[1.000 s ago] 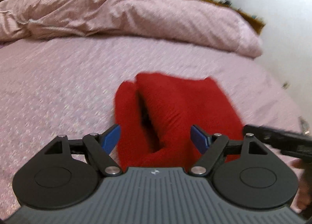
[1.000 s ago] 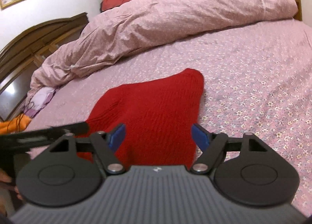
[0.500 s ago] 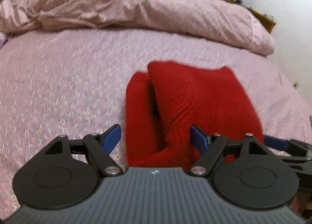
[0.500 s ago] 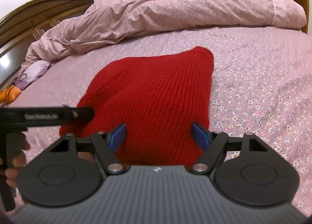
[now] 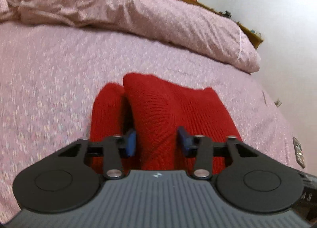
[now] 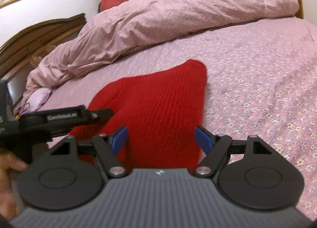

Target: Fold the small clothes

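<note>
Sweater: red knit sweater point(image 5: 174, 113) lying on the bed, chunky ribbed texture, already doubled over into a rough rectangle; in the left wrist view one narrower layer sticks out on the left with a dark gap beside it
Bed: bedsheet point(image 6: 257, 81) is pink-mauve with a tiny flower print, pretty flat where the sweater sits
Duvet: duvet point(image 6: 178, 15) in the same pink print, bunched up and wrinkly along the far side of the bed, well apart from the sweater
Headboard: headboard point(image 6: 39, 37) is dark brown wood, curved top, off to the left in the right wrist view
Left hand-held gripper: left hand-held gripper point(image 5: 156, 140) sits right at the near edge of the sweater, blue fingertips point(image 5: 130, 142) spread to either side of a raised fold of the knit; jaws partly apart, nothing pinched
Right hand-held gripper: right hand-held gripper point(image 6: 160, 138) is over the near edge too, jaws wide apart, blue pads point(image 6: 204, 138) flanking the red fabric, not clamping it
</note>
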`<state>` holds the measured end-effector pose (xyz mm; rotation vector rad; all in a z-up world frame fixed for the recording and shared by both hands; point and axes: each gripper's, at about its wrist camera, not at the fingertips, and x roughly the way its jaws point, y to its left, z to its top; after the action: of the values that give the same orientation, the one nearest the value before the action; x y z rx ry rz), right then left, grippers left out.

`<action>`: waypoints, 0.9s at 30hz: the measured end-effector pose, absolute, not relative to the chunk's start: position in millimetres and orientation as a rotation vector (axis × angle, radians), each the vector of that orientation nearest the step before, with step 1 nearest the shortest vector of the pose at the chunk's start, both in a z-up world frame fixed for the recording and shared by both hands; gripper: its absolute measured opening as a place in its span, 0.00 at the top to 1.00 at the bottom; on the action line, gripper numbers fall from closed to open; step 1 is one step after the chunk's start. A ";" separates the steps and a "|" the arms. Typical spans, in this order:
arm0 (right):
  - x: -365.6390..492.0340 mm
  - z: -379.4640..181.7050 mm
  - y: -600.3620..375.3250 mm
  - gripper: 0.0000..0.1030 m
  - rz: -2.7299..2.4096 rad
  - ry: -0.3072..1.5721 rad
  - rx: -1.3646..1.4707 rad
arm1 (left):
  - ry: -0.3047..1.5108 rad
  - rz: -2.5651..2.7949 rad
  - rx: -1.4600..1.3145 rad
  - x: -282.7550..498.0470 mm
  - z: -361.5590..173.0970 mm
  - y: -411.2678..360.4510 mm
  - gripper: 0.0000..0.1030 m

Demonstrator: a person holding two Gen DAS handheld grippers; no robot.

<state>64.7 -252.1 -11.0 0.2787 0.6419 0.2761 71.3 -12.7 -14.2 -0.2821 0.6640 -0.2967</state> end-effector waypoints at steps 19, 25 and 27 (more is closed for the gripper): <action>63.5 -0.3 -201.9 0.26 0.441 0.600 0.192 | 0.720 -0.196 -0.312 60.4 -27.0 60.0 0.76; 61.4 -16.1 -189.3 0.25 0.406 0.605 0.083 | 0.663 -0.182 -0.214 55.8 -24.7 43.1 0.71; 60.0 -13.7 -191.3 0.26 0.408 0.609 0.095 | 0.658 -0.173 -0.210 53.6 -21.5 41.2 0.69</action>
<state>60.0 -191.3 -13.7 0.0950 0.6095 0.4081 53.6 41.2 -21.5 -0.2097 0.6581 -0.1731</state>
